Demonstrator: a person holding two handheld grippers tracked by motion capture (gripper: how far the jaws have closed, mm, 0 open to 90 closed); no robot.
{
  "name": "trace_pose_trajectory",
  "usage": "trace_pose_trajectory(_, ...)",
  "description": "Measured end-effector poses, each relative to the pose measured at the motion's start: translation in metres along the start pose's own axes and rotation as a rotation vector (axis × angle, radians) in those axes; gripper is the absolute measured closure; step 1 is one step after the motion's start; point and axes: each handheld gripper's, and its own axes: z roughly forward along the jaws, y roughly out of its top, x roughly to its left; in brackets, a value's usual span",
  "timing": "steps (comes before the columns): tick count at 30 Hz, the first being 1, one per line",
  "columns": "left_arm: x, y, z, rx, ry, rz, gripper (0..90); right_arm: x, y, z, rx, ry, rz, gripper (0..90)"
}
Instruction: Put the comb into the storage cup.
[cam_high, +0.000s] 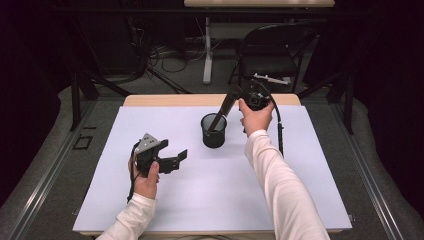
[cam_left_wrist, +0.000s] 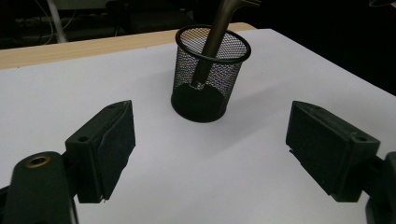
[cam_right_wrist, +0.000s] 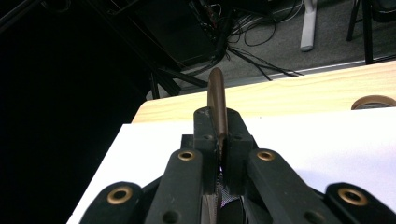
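My right claw (cam_high: 239, 93) is clamped tight on a slim brown utensil (cam_right_wrist: 217, 105), its two jaws pressed against the handle. The left claw (cam_high: 176, 156) stands wide with nothing between its jaws, held just over the white surface (cam_high: 210, 190) and facing the cup. From the largest down: that white surface lies on a wooden tabletop (cam_high: 165, 100); on it, near the middle, stands a black mesh cup (cam_high: 214, 131), upright. The utensil leans at a slant, its lower end inside the cup, its upper end in my right claw above the rim.
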Motion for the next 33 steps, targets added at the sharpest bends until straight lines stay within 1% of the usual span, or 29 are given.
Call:
trace_pose_trajectory(4, 0.0, 0.0, 0.0, -0.001, 0.0, -0.001, 15.7, 0.001, -0.003, 0.003, 0.005, 0.001, 0.005, 87.0)
trace_pose_trajectory(9, 0.0, 0.0, 0.0, -0.002, 0.0, -0.003, 15.7, 0.001, -0.005, 0.007, 0.014, 0.002, -0.001, 86.9)
trace_pose_trajectory(12, 0.0, 0.0, 0.0, -0.003, 0.001, -0.002, 15.7, 0.0, -0.007, 0.009, 0.017, -0.006, -0.007, 86.9)
trace_pose_trajectory(23, 0.001, 0.0, 0.0, 0.0, 0.001, -0.003, 15.7, -0.001, -0.014, 0.016, 0.036, -0.009, -0.004, 86.9)
trace_pose_trajectory(33, 0.001, 0.0, 0.0, 0.004, 0.002, -0.002, 15.8, -0.006, -0.018, 0.019, 0.043, -0.012, 0.006, 86.9)
